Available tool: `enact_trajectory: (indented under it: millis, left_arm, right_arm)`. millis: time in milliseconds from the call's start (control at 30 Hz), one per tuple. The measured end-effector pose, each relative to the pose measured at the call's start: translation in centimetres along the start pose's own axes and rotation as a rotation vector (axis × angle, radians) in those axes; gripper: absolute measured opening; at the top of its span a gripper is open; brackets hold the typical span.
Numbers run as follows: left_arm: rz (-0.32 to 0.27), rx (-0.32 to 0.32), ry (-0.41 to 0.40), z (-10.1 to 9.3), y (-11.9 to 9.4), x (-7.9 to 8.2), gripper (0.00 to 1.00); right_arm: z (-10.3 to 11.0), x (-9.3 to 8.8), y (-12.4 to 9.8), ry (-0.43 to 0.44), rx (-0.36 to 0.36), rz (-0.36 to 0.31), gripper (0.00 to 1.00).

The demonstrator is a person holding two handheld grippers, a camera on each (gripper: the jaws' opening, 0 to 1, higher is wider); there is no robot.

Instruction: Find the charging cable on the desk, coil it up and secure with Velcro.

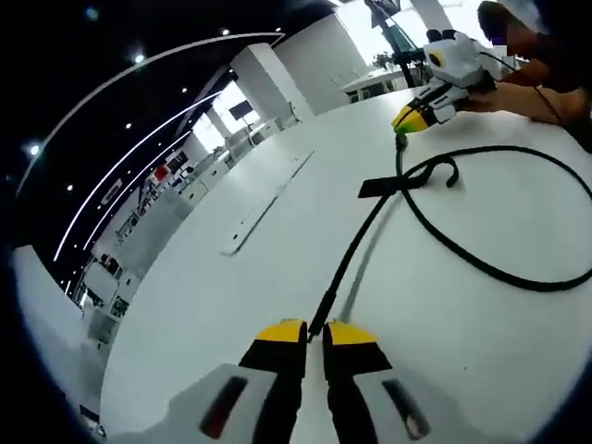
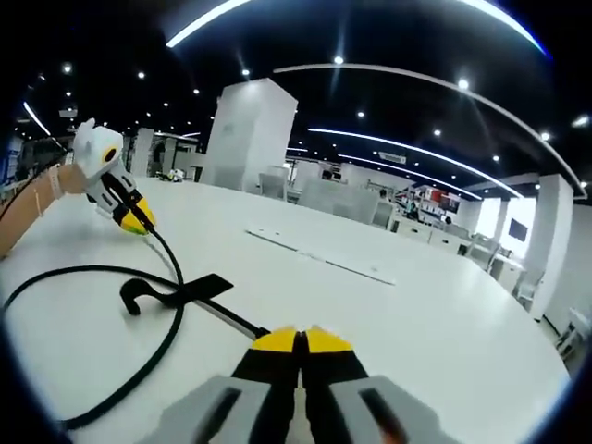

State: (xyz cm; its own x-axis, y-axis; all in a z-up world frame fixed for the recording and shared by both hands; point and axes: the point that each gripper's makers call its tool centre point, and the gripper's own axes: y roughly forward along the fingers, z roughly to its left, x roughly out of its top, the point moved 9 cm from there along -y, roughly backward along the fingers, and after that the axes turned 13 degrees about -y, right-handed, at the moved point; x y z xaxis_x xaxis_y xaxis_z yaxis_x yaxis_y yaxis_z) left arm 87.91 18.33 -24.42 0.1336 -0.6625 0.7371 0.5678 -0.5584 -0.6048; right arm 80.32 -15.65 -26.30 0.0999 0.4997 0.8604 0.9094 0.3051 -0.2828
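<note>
Both grippers, left (image 1: 314, 335) and right (image 2: 299, 340), clamp opposite ends of the charging cable (image 1: 444, 236); we should coil toward its Velcro strap (image 1: 384, 185), keeping slack.

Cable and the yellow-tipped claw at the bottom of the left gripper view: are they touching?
Touching. The left gripper view shows the cable running straight into the left claw, its end pinched between the closed yellow tips.

Lighting: bright, even; ceiling light strips (image 2: 416, 153) and spot lamps on a dark ceiling; windows (image 1: 384, 23) blown out. White desk (image 1: 277, 277) shows soft faint shadows. Strong fisheye bending at edges; slight softness overall.
</note>
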Motion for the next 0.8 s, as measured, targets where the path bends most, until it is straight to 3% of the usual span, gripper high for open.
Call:
enact_trajectory:
  millis: [33,67,133,400,633,700,800]
  left_arm:
    - [0.018,-0.003,0.007,-0.1,0.1,-0.1,0.08]
    - [-0.016,0.008,0.047,-0.1,0.2,0.4,0.08]
    - [0.024,0.002,0.033,-0.3,0.2,0.4,0.08]
    - [-0.001,-0.020,0.045,-0.6,0.1,0.4,0.08]
    - [-0.024,-0.040,0.039,-0.8,0.0,0.2,0.08]
    - [-0.028,-0.044,0.042,-0.7,0.0,0.1,0.08]
    - [-0.033,-0.047,0.043,-0.7,0.0,0.1,0.08]
  right_arm:
    - [0.0,0.0,0.0,0.002,0.000,0.000,0.03]
    - [0.0,0.0,0.0,0.001,0.000,-0.001,0.03]
    - [0.0,0.0,0.0,0.002,0.001,0.000,0.03]
    - [0.1,0.1,-0.1,-0.020,0.007,0.008,0.05]
    - [1.1,2.1,0.5,0.017,0.035,-0.083,0.06]
    - [1.8,2.6,1.6,-0.031,0.055,-0.057,0.06]
    - [2.2,2.9,2.8,-0.028,0.069,-0.025,0.06]
